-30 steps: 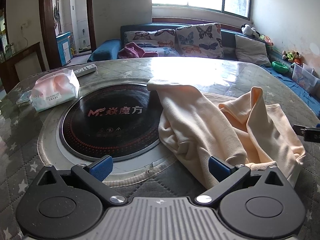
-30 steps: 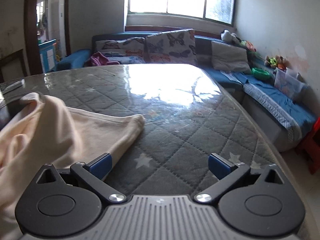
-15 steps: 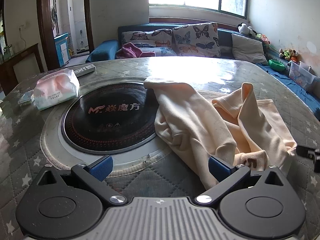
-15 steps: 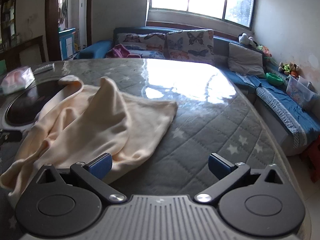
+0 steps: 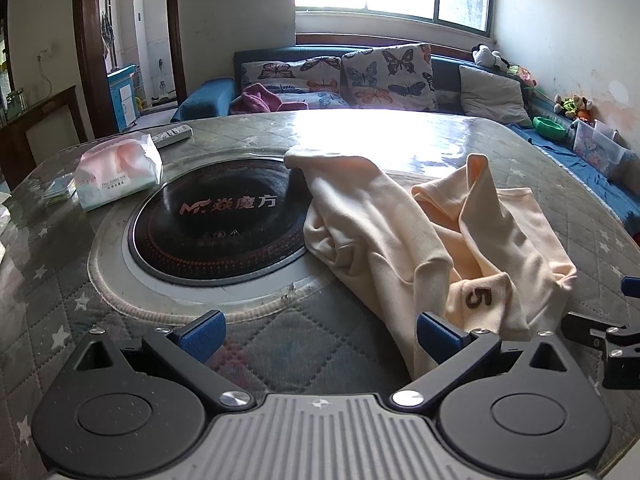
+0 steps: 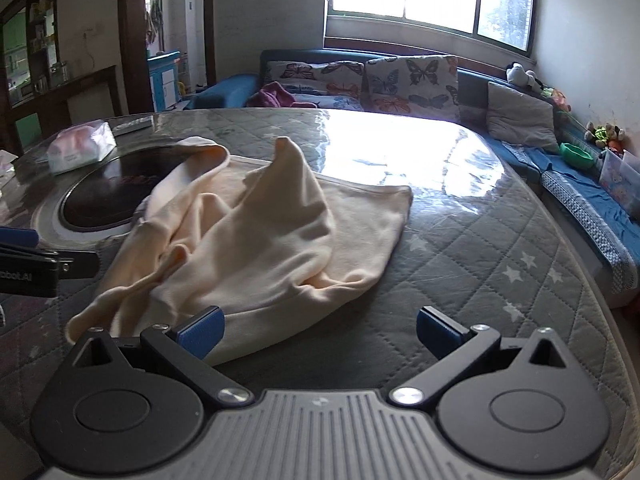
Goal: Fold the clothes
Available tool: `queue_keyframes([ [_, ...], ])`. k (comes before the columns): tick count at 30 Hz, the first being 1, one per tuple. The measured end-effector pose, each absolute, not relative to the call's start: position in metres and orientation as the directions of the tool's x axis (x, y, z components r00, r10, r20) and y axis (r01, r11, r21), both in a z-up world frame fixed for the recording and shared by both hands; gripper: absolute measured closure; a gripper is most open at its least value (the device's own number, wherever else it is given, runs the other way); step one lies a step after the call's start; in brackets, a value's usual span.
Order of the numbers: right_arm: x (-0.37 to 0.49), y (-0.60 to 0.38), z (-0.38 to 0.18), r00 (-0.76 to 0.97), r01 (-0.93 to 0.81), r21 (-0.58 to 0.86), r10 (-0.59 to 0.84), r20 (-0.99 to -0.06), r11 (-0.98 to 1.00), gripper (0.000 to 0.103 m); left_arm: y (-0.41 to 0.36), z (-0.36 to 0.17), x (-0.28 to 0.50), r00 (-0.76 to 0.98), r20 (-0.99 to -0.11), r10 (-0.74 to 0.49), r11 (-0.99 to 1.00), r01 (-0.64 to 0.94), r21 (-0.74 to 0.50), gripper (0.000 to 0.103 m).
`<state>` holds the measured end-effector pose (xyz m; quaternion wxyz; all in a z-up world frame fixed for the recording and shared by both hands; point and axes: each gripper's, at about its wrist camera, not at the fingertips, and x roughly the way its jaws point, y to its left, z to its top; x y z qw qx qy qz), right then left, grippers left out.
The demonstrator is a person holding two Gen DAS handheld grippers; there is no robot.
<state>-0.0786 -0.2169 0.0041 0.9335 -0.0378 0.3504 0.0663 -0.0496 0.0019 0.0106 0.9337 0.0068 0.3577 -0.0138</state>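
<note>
A crumpled cream garment (image 5: pixel 420 232) lies in a heap on the quilted table, one end draped over the black round cooktop (image 5: pixel 216 224). A flap with a dark "5" mark (image 5: pixel 478 298) faces the left wrist camera. My left gripper (image 5: pixel 320 330) is open, low over the table at the heap's near edge, its right finger beside the cloth. My right gripper (image 6: pixel 320 326) is open too, just in front of the same garment (image 6: pixel 260 240), its left pad at the hem. Neither holds anything. The right gripper's tip (image 5: pixel 616 340) shows at the right edge of the left wrist view.
A tissue pack (image 5: pixel 116 176) and a remote (image 5: pixel 172 136) lie at the table's far left. The table cover (image 6: pixel 480 264) is bare to the right of the garment. Beyond the table stands a blue sofa with butterfly cushions (image 5: pixel 360 80).
Both grippers have drawn back from the garment, which now shows more fully in each view. The right gripper's view swung left from bare table onto the heap. The "5" flap has come into sight.
</note>
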Motion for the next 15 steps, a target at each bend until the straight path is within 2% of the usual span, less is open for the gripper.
queue_keyframes([
  [15, -0.099, -0.204, 0.011, 0.76, -0.178, -0.011, 0.13, -0.637, 0.984, 0.0, -0.003, 0.019, -0.067, 0.762, -0.647, -0.03, 0.999, 0.042, 0.004, 0.0],
])
